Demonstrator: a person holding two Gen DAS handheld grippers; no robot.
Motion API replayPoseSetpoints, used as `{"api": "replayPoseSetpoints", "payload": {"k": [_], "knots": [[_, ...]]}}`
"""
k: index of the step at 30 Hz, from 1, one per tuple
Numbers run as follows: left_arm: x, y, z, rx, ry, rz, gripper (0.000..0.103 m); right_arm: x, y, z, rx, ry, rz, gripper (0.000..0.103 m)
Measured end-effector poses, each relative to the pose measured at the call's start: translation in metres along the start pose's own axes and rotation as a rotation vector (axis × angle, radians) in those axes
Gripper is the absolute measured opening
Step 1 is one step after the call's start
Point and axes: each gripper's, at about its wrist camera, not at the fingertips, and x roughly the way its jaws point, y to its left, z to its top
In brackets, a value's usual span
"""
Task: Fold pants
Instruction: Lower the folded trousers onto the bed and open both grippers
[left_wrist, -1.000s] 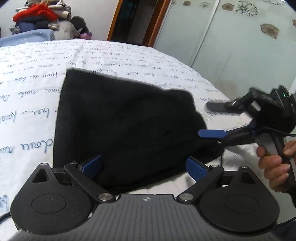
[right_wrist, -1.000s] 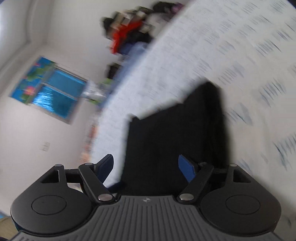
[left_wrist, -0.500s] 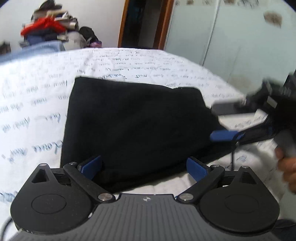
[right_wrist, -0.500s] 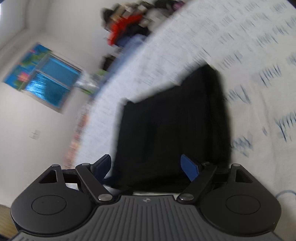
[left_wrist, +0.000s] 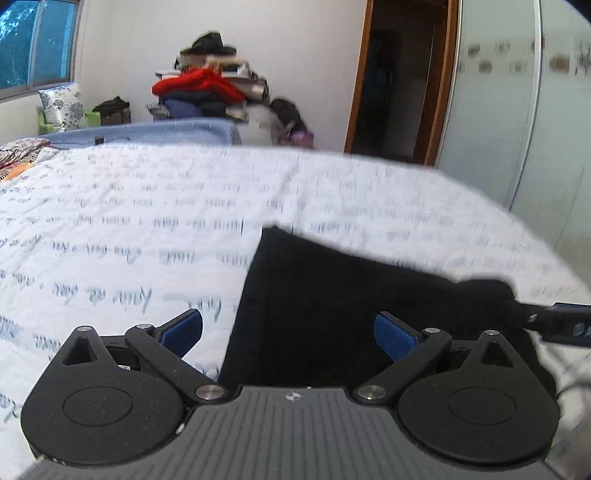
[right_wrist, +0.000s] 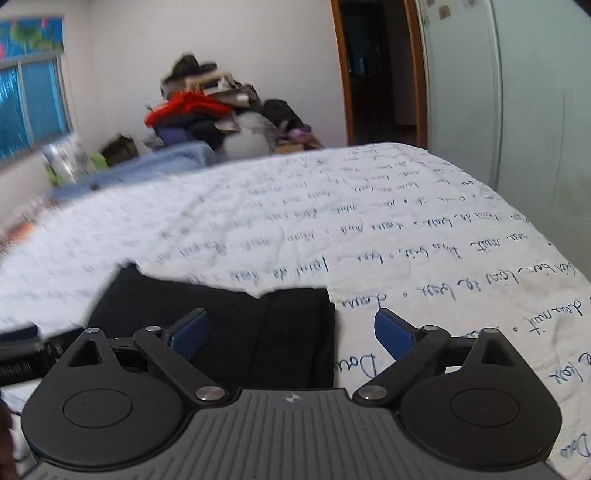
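**Both grippers backed off the folded pants**

A second ago my two grippers sat low over the black cloth; now both views have lifted and levelled, so the far wall and doorway show, and the pants fill less of each picture.

One bed (left_wrist: 155, 221), covered in white fabric with blue handwriting print. On it, one pair of black pants (left_wrist: 332, 306), folded flat near the bed's near edge. Beyond the bed's far edge, one pile of clothes (left_wrist: 210, 92) with a red item on top.

My left gripper (left_wrist: 288, 328) hangs over the pants' left edge, fingers spread wide, holding nothing. My right gripper (right_wrist: 291, 328) hangs over the pants' (right_wrist: 229, 325) right edge, fingers likewise apart and empty.
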Motion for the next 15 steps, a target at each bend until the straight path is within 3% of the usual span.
{"api": "replayPoseSetpoints", "payload": {"k": [2, 4, 5, 8, 15], "knots": [[0.001, -0.001, -0.012, 0.021, 0.037, -0.018, 0.100, 0.017, 0.016, -0.008, -0.004, 0.073, -0.014, 0.097], [0.003, -0.002, -0.027, 0.025, 0.059, -0.025, 0.103, 0.019, 0.019, -0.021, 0.008, 0.093, -0.001, 0.098], [0.002, 0.001, -0.035, 0.011, 0.049, -0.025, 0.103, 0.017, 0.016, -0.027, 0.023, 0.087, 0.006, 0.102], [0.003, 0.007, -0.038, -0.024, 0.055, -0.040, 0.103, 0.010, 0.011, -0.039, 0.059, 0.048, 0.036, 0.103], [0.007, 0.006, -0.039, -0.033, 0.055, -0.043, 0.103, 0.018, 0.011, -0.033, 0.074, 0.029, 0.054, 0.103]]}}
